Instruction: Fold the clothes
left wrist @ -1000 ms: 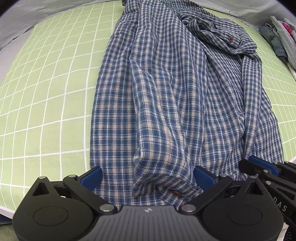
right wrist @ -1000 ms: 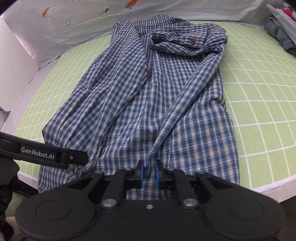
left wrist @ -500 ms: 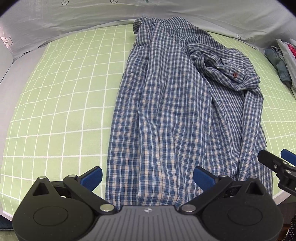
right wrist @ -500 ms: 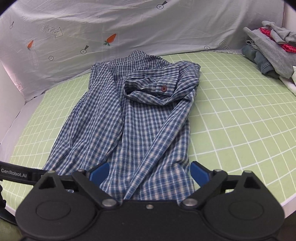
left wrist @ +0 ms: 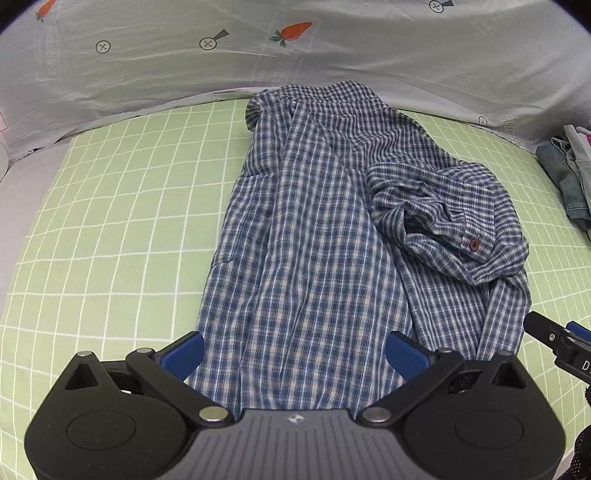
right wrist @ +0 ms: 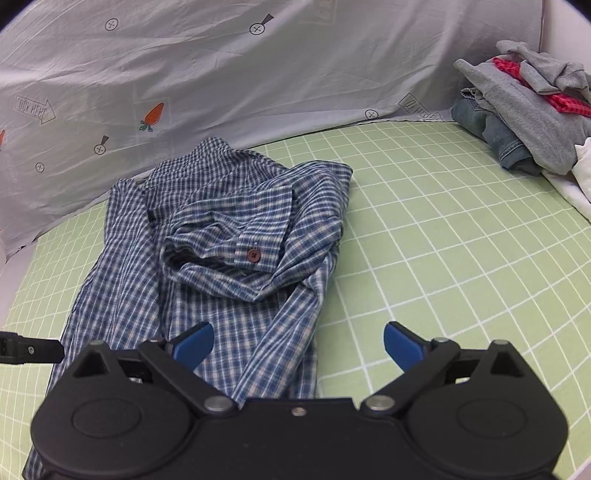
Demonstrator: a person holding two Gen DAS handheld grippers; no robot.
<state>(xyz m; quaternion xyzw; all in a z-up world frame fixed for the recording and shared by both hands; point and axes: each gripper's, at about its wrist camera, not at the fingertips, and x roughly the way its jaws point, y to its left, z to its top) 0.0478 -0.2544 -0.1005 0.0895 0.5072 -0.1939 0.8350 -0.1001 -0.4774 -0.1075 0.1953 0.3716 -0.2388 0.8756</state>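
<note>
A blue and white plaid shirt [left wrist: 314, 258] lies lengthwise on the green grid mat [left wrist: 110, 221], folded narrow, with a bunched sleeve and its brown-buttoned cuff [left wrist: 474, 243] on top at the right. My left gripper [left wrist: 295, 352] hangs open above the shirt's near hem, holding nothing. In the right wrist view the same shirt [right wrist: 229, 266] lies left of centre. My right gripper [right wrist: 299, 343] is open over the shirt's near right edge and bare mat. Its tip shows at the right edge of the left wrist view.
A pile of other clothes [right wrist: 524, 107], grey, red and denim, sits at the mat's far right corner. A grey sheet with carrot prints [left wrist: 291, 31] rises behind the mat. The mat's near edge lies just under the grippers.
The right gripper let go of the shirt's hem and opened. The fold of cloth between the left fingers dropped flat. Both grippers pulled back and up, so more of the backdrop shows.
</note>
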